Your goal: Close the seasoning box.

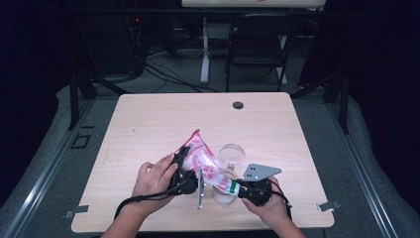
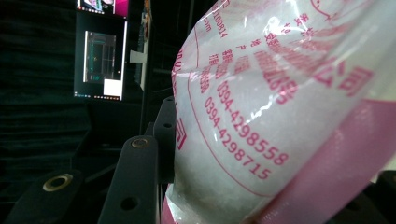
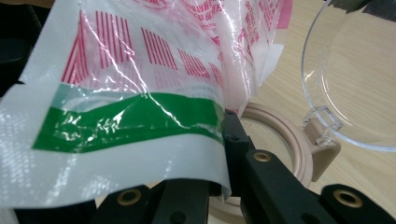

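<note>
A person is holding a pink-and-white printed bag (image 1: 203, 159) above the surface (image 1: 148, 124), near the middle of its near edge, with a gripper in each hand. The left gripper (image 1: 184, 157) is clamping the bag's fuller upper part, its jaws closed against the plastic, and white granular contents are showing through the film in the left gripper view. The right gripper (image 1: 239, 190) is pinching the bag's lower end at the green stripe (image 3: 135, 119), its jaws closed on the film. The bag is tilting down toward a jar (image 1: 224, 192) with a beige rim (image 3: 299, 144), standing just below that end. The jar's clear hinged lid (image 3: 355, 70) is standing open beside the bag.
</note>
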Available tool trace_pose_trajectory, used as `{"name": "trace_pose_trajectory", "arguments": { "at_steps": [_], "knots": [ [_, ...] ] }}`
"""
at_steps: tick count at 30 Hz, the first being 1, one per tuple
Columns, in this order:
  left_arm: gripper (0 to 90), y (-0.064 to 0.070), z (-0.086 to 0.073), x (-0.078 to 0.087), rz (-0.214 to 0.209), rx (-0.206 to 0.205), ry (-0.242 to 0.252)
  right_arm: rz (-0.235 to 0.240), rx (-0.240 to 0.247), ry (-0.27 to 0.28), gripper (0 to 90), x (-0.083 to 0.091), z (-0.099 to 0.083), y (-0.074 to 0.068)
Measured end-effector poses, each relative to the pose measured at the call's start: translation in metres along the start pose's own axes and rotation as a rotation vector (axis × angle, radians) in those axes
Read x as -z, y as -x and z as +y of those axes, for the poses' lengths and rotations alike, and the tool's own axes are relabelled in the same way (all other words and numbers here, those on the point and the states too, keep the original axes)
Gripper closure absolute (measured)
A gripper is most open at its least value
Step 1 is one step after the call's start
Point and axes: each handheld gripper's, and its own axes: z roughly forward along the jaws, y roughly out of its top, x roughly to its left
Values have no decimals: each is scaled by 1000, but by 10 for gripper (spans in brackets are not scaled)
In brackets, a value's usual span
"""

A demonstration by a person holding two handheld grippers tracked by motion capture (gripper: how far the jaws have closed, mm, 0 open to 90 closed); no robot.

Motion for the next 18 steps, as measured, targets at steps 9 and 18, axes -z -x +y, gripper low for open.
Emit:
{"name": "trace_pose_trajectory", "arguments": {
  "at_steps": [9,18],
  "knots": [
    [621,-1,1,0,-5,0,1,-2,1,3,900,1,0,0],
    [622,-2,1,0,-3,-11,6,-5,2,5,900,1,0,1]
  ]
}}
